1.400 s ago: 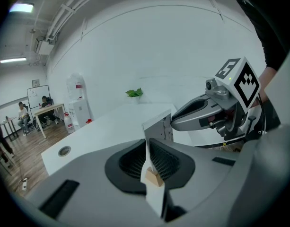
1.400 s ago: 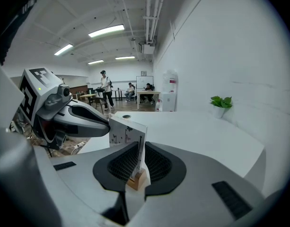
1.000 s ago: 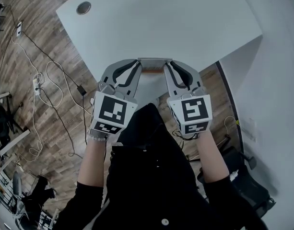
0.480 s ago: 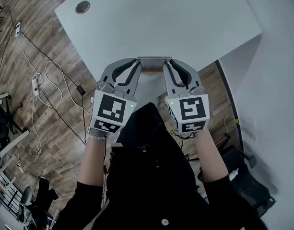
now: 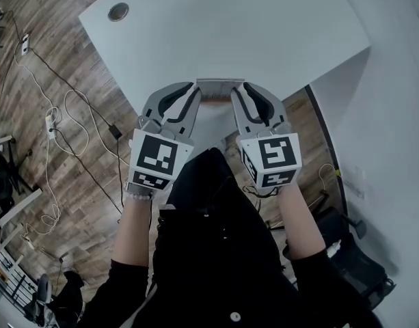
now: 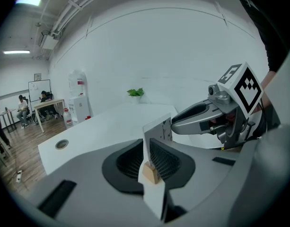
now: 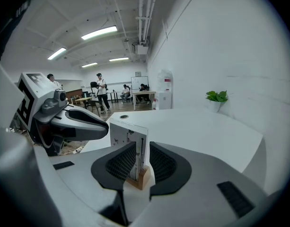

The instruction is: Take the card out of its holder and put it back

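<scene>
A white card point(image 5: 219, 83) stands upright in a small wooden holder point(image 5: 216, 100) at the near edge of the white table point(image 5: 230, 33). My left gripper point(image 5: 195, 89) is shut on the card's left end and my right gripper point(image 5: 238, 89) on its right end. In the left gripper view the card point(image 6: 158, 135) rises edge-on between the dark pads, with the holder point(image 6: 151, 173) at its foot. The right gripper view shows the printed card point(image 7: 128, 136) and the holder point(image 7: 139, 178) between its pads point(image 7: 161, 162).
A round cable grommet point(image 5: 118, 11) sits in the table's far left corner. Cables and a power strip point(image 5: 52, 121) lie on the wood floor to the left. A white wall point(image 5: 394, 115) runs along the right. A small plant point(image 7: 216, 97) stands at the table's far end.
</scene>
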A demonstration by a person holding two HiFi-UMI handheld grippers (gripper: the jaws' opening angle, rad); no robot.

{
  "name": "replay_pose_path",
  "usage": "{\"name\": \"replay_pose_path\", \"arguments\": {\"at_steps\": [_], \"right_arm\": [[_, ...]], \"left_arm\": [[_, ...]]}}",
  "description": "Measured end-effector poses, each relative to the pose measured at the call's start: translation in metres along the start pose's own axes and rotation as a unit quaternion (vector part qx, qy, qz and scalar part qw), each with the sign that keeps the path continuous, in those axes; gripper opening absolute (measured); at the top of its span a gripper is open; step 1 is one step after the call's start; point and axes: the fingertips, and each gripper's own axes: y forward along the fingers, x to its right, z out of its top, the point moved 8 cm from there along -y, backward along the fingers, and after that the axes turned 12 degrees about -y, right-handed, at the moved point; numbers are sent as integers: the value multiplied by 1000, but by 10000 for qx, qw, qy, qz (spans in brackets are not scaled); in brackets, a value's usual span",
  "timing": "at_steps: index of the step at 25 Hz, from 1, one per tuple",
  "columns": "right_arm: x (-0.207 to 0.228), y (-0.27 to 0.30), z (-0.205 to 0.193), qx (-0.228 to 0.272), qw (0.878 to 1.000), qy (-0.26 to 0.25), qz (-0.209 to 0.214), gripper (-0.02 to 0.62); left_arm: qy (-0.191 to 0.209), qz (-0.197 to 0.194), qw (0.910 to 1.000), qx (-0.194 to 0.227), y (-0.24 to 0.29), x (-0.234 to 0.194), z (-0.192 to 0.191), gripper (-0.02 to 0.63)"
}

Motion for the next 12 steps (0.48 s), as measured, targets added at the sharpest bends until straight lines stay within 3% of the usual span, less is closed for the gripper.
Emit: {"name": "replay_pose_path", "arguments": {"at_steps": [7, 12], "right_arm": [[0, -17, 14, 251, 9992, -85, -300, 110], [1, -33, 29, 531, 9973, -80, -495, 64]], "left_arm": [[78, 96, 9997, 200, -17, 0, 13, 37], [202, 92, 9988, 437, -32, 5, 28, 37]]}}
